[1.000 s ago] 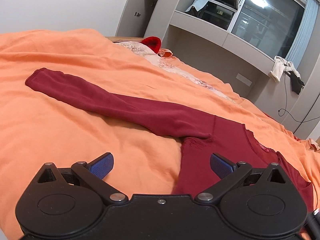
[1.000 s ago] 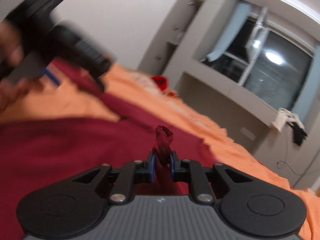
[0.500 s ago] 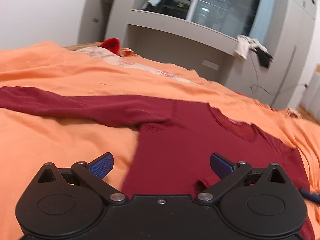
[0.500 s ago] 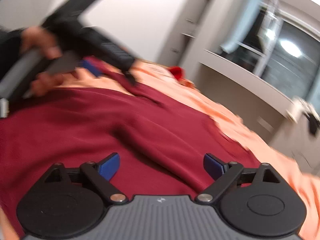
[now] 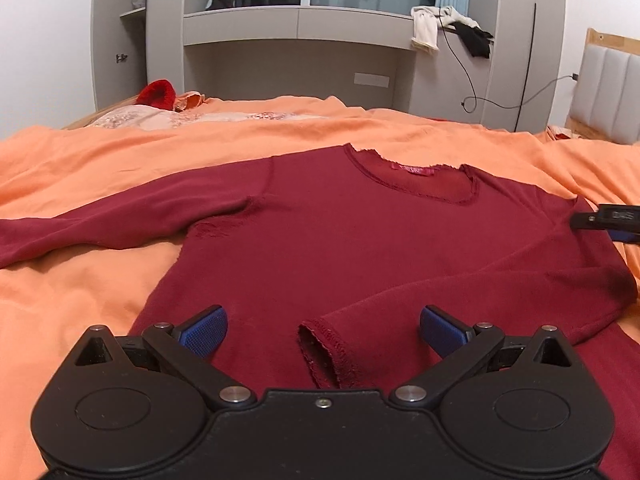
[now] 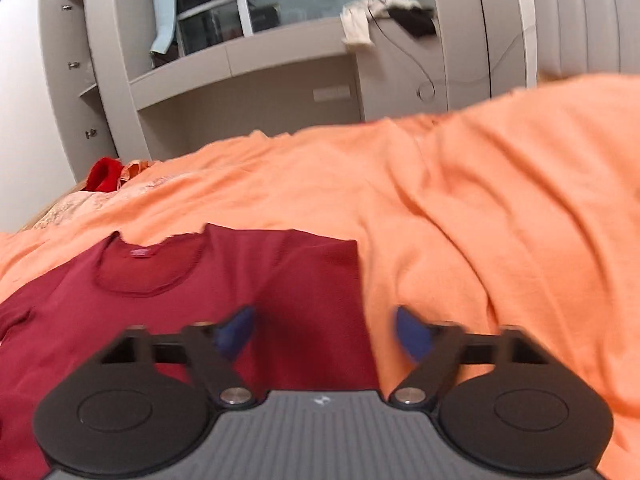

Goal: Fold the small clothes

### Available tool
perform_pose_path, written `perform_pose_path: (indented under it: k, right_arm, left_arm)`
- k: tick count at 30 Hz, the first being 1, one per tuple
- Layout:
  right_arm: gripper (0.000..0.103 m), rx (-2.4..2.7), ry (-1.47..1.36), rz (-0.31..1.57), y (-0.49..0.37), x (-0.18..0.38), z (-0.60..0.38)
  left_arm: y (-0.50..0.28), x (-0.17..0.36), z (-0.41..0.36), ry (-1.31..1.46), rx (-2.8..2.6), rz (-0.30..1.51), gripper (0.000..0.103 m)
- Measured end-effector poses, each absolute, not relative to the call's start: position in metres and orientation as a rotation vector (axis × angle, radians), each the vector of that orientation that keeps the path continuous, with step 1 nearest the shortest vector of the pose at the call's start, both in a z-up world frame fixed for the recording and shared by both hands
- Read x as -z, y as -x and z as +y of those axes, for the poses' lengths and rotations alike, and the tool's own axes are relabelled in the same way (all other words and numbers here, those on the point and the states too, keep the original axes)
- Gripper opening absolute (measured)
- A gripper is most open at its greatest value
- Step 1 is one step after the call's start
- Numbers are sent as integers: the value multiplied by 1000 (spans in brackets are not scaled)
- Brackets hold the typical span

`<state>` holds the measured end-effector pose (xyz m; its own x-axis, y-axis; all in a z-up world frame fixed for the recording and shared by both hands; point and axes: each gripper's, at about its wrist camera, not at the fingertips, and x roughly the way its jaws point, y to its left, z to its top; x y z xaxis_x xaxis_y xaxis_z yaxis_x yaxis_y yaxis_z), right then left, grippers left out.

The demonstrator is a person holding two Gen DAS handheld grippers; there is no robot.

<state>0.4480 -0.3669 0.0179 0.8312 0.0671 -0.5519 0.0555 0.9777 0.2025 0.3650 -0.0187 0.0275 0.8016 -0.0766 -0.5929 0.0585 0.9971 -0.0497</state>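
Note:
A dark red long-sleeved top [image 5: 360, 232] lies flat on the orange bedspread [image 5: 80, 168], neckline away from me. One sleeve [image 5: 100, 224] stretches out to the left. The other sleeve is folded across the body, and its cuff [image 5: 326, 354] rests just ahead of my left gripper [image 5: 323, 326], which is open and holds nothing. My right gripper [image 6: 324, 328] hovers over the top's [image 6: 200, 280] right shoulder edge. Its jaws are closing but still apart, with no cloth pressed between them. The right gripper's tip [image 5: 612, 222] also shows at the far right of the left wrist view.
At the bed's far left corner lie a bright red item [image 5: 157, 94] and a pale patterned cloth [image 5: 168, 118]. Behind the bed stand a grey shelf unit [image 5: 300, 28] with clothes draped on its ledge [image 5: 426, 26], a dangling cable and, to the right, a padded headboard [image 5: 604, 84].
The right gripper let go of the sleeve cuff, opened and swung right to the shoulder edge. That sleeve now lies across the top's body. The left gripper moved right from the outstretched sleeve.

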Motion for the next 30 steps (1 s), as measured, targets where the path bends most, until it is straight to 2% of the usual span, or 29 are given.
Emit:
perform_pose_path:
  k: [3,11,13,14,15,17,22,24,30]
  right_arm:
    - [11,11,-284,561,-445,-20,-387]
    - [11,53,-277,584,-451,-12,-396]
    - [20,60,-263,587,-445,-15,-392]
    - [32,51,-256,596,-440,-17,-390]
    - [53,23,-242,610,-434,-18,-387]
    - [73,-44,-202,632,-419,-20,-380]
    - [80,-77,-14,632,-377,-21,-355]
    - [92,-128,84,567,-361,-28,-337]
    - [95,-492,198,515,-343,-40,-276]
  left_arm:
    - [-366,-26,-18,26,85,648,103]
    - [-365,-24,-26,-37,102,674,103]
    - [-365,-23,-28,-69,101,705,103]
    - [-365,-21,-29,-84,102,723,103]
    - [-364,-21,-29,-90,104,729,103]
    - [-362,-22,-27,-91,114,736,103]
    - [-357,-30,-15,-33,133,719,102]
    - [-354,-40,0,34,107,680,102]
    - [-352,-57,46,202,-66,585,102]
